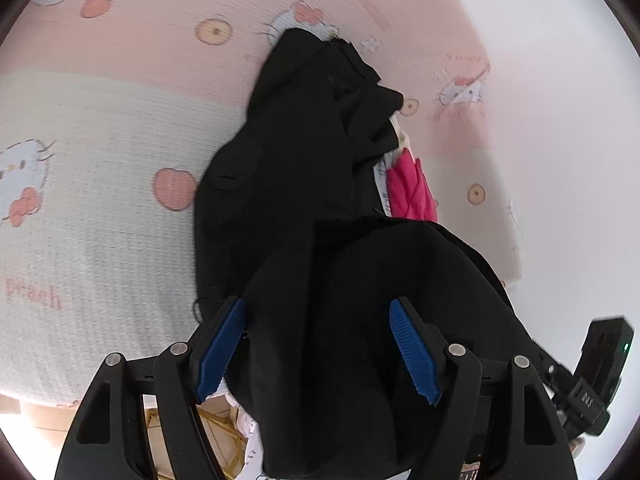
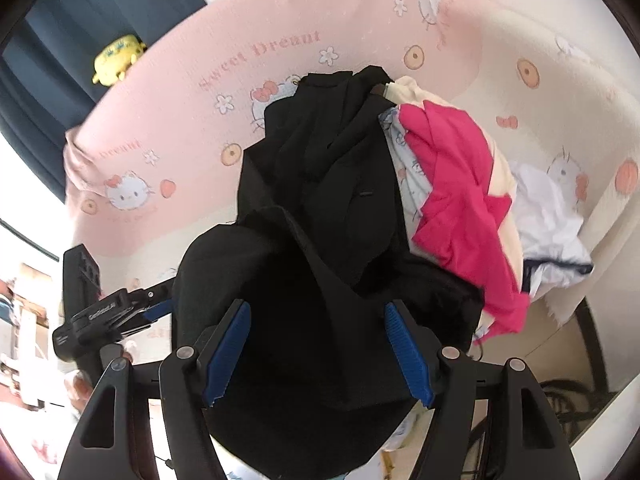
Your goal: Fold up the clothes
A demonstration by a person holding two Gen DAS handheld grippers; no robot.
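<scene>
Nearest, the left gripper (image 1: 318, 344) and right gripper (image 2: 318, 348) each hang with jaws released, blue pads apart and clear of the cloth. The black garment (image 2: 320, 240) lies bunched below and between both pairs of jaws, creased, stretching away across the bed (image 1: 100, 200), whose sheet is pink and pale with cartoon cats. To its right lies a pink garment (image 2: 460, 208), then a white one (image 2: 548, 216). Far left, a yellow plush toy (image 2: 116, 58) sits before a dark curtain (image 2: 80, 20).
</scene>
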